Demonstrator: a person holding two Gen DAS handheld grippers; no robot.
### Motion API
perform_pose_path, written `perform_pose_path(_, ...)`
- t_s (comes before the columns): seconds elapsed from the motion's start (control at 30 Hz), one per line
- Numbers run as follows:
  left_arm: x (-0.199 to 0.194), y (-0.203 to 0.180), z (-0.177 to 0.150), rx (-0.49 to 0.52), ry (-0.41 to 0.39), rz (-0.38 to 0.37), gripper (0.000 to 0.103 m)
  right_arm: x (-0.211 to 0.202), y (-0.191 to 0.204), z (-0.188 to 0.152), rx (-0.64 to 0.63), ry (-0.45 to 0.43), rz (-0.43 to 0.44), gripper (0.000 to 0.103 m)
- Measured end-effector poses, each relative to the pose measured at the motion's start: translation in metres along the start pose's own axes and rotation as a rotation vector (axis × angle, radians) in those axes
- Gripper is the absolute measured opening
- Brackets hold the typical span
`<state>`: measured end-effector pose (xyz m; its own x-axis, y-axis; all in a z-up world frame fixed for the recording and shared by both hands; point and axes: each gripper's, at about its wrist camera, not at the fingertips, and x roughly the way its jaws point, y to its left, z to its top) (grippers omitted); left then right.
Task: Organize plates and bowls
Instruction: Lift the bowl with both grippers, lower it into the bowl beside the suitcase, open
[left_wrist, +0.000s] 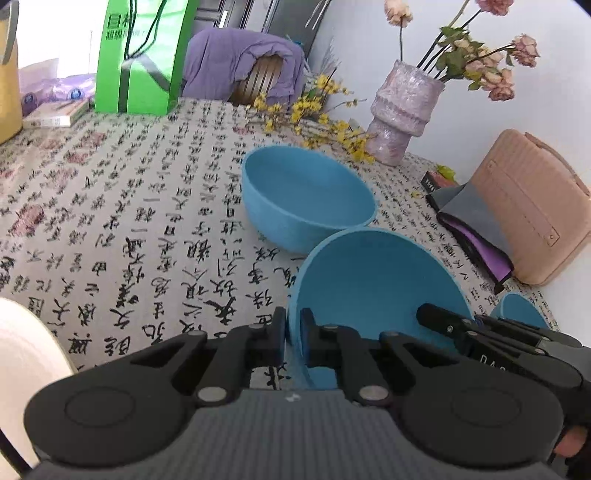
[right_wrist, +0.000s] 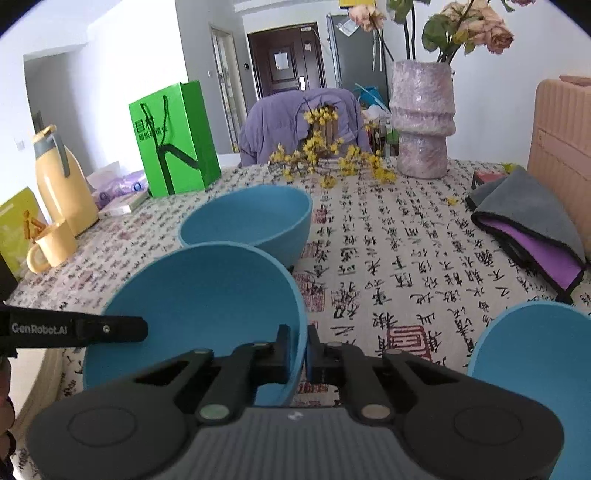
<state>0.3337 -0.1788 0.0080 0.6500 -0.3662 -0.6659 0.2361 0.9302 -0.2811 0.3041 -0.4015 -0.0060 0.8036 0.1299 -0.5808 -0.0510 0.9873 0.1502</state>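
Both grippers grip one blue bowl (left_wrist: 376, 280), held tilted above the table. My left gripper (left_wrist: 293, 332) is shut on its left rim. My right gripper (right_wrist: 298, 345) is shut on its right rim; the same bowl (right_wrist: 199, 306) fills the left of the right wrist view. The right gripper's finger (left_wrist: 443, 321) shows in the left wrist view, the left one (right_wrist: 74, 328) in the right wrist view. A second blue bowl (left_wrist: 306, 195) (right_wrist: 247, 218) stands just behind. A third blue bowl (right_wrist: 532, 365) (left_wrist: 521, 310) sits at the right. A white plate's edge (left_wrist: 26, 350) is at lower left.
On the calligraphy tablecloth (right_wrist: 388, 258) stand a pink vase of flowers (right_wrist: 423, 118), yellow blossom sprigs (right_wrist: 325, 162), a green bag (right_wrist: 173, 140), a yellow jug (right_wrist: 62, 184) and mug (right_wrist: 51, 245), a folded grey-purple cloth (right_wrist: 532, 229) and a pink bag (left_wrist: 535, 206).
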Motion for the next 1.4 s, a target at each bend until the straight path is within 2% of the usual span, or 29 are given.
perform_pose_path(0.17, -0.017, -0.022, 0.008, 0.032, -0.042, -0.035, 0.008, -0.031, -0.008, 0.010, 0.004, -0.068, -0.029, 0.007)
perform_pose_path(0.3, -0.026, -0.056, 0.019, 0.086, -0.073, -0.103, 0.008, -0.069, -0.029, 0.017, 0.027, -0.138, -0.091, 0.007)
perform_pose_path(0.43, -0.028, -0.097, 0.026, 0.129, -0.062, -0.210, 0.008, -0.108, -0.056, 0.018, 0.057, -0.188, -0.174, 0.007)
perform_pose_path(0.6, -0.013, -0.150, 0.024, 0.194, -0.027, -0.299, 0.008, -0.139, -0.095, 0.010, 0.116, -0.192, -0.281, 0.007)
perform_pose_path(0.8, 0.026, -0.184, 0.011, 0.214, 0.090, -0.353, 0.006, -0.144, -0.131, -0.005, 0.179, -0.146, -0.358, 0.008)
perform_pose_path(1.0, 0.058, -0.187, 0.006, 0.200, 0.167, -0.353, 0.006, -0.124, -0.149, -0.015, 0.211, -0.077, -0.364, 0.008)
perform_pose_path(1.23, 0.079, -0.181, 0.005, 0.185, 0.208, -0.350, 0.007, -0.108, -0.155, -0.025, 0.258, -0.032, -0.345, 0.008)
perform_pose_path(1.4, 0.076, -0.181, 0.004, 0.191, 0.198, -0.374, 0.016, -0.107, -0.156, -0.025, 0.268, -0.042, -0.364, 0.016)
